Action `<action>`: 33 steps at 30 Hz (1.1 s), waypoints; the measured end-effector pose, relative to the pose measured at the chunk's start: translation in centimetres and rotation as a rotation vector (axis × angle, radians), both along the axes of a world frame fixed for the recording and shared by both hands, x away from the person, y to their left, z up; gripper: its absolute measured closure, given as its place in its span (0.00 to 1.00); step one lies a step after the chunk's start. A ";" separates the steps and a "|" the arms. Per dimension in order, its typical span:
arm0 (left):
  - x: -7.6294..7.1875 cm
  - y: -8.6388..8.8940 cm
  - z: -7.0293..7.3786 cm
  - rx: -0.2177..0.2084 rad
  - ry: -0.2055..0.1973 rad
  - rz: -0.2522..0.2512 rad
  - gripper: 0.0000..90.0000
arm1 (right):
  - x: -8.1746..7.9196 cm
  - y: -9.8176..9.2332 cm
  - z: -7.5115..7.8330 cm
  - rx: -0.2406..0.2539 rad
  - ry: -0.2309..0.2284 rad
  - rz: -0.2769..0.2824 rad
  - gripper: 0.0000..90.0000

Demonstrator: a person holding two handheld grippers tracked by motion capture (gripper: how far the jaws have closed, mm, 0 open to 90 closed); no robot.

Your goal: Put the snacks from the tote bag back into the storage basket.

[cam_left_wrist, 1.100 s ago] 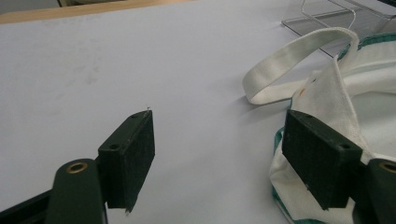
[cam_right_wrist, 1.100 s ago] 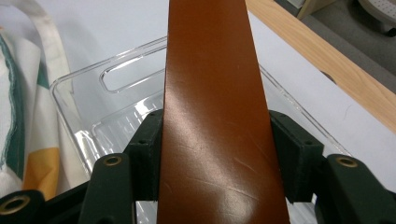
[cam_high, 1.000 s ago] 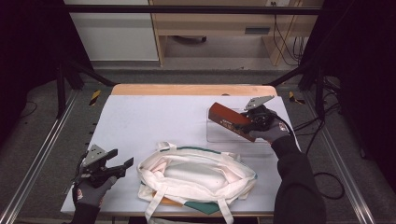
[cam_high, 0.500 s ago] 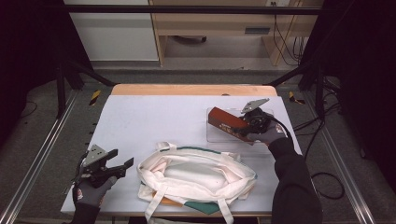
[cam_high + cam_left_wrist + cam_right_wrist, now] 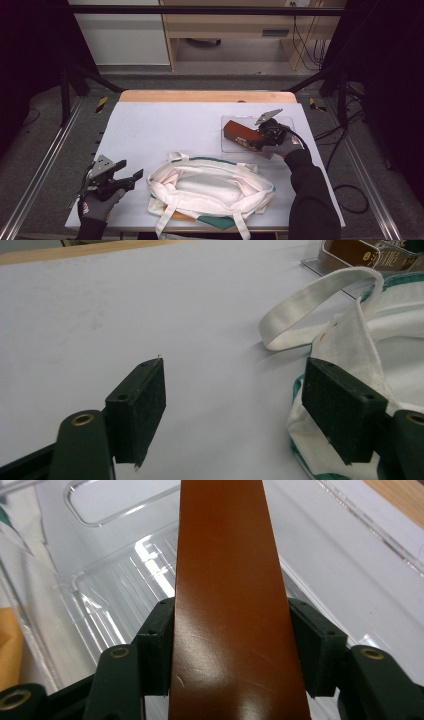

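White tabletop under the high camera: the right gripper clamps a brown box over a clear tray, beside a canvas tote. From the left gripper, jaws gape empty near the tote's strap. Along the right gripper's pads, the box looks squarely pinched; best lowered level into the tray before release.

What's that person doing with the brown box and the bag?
A person works at a table with a gripper in each hand. The right gripper is clamped on a brown box over a clear plastic tray. The left gripper waits open beside a white tote bag, touching nothing.
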State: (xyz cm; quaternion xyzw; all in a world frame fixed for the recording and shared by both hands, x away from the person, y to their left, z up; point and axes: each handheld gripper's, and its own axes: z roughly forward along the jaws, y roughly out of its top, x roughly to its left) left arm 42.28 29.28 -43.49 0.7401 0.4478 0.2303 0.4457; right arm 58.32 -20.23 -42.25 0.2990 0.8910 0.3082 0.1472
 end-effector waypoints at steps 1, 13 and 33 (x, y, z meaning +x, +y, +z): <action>0.0 0.0 0.0 0.000 0.000 0.000 0.28 | 0.0 0.0 -0.1 -0.006 0.000 -0.004 0.48; 0.0 0.0 0.0 0.005 0.002 -0.003 0.28 | 0.1 0.1 -0.5 -0.015 0.024 -0.020 0.48; 0.0 -0.1 0.0 0.005 0.002 -0.001 0.28 | -0.2 0.6 0.0 -0.001 -0.010 -0.085 0.40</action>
